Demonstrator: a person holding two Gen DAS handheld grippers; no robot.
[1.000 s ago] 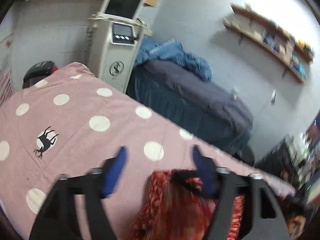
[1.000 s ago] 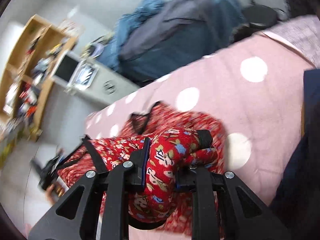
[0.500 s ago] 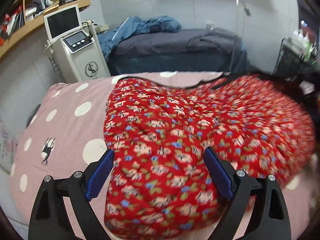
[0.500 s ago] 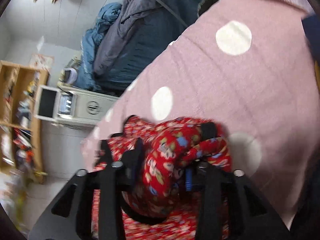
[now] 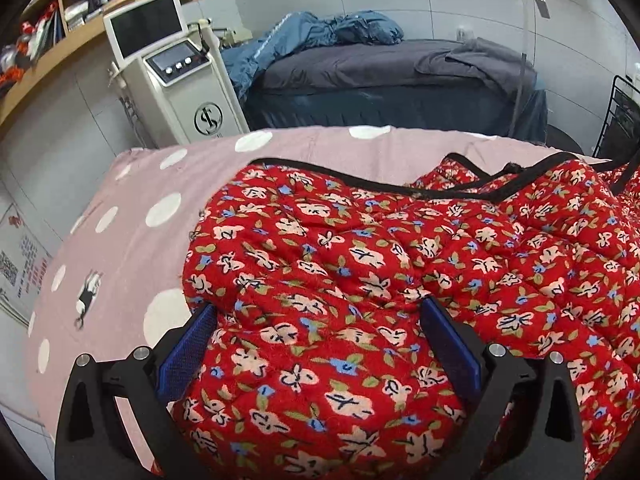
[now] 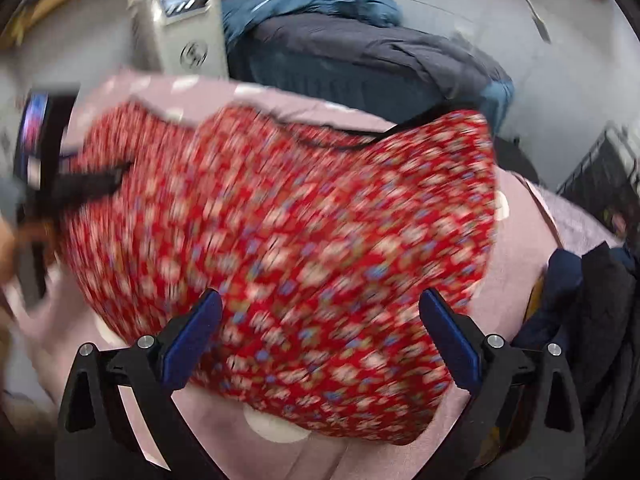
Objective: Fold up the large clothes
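On the left of the red floral garment (image 5: 360, 280), a white machine with a dark screen (image 5: 176, 76) stood past the far corner of the pink polka-dot bed cover (image 5: 132, 240), below a wooden shelf (image 5: 52, 32) crowded with small items. The garment itself, quilted and edged with black trim, lay bunched on that cover, filling most of the left wrist view.

Your left hand-held gripper (image 5: 318, 344) was spread wide, its blue pads on either side of a thick mound of the garment; the fabric bulged up between the fingers (image 5: 186, 354), but the pads did not look pressed in on it. Beyond the garment's far edge stood a second bed (image 5: 380, 92) with dark grey bedding and a crumpled blue blanket (image 5: 320, 36) at its left end. To the right of the garment a black wire rack (image 5: 620, 120) showed at the edge of the view.

In the right wrist view the garment (image 6: 300, 240) was heavily blurred. Your right hand-held gripper (image 6: 320, 336) also stood spread apart, with the near edge of the garment between its fingers (image 6: 450, 344) and nothing pinched. At the garment's left edge, the other gripper (image 6: 36, 152) appeared as a dark blur, too smeared to read. Right of the garment, a dark navy bundle of cloth (image 6: 580, 320) sat on the cover (image 6: 280, 452).
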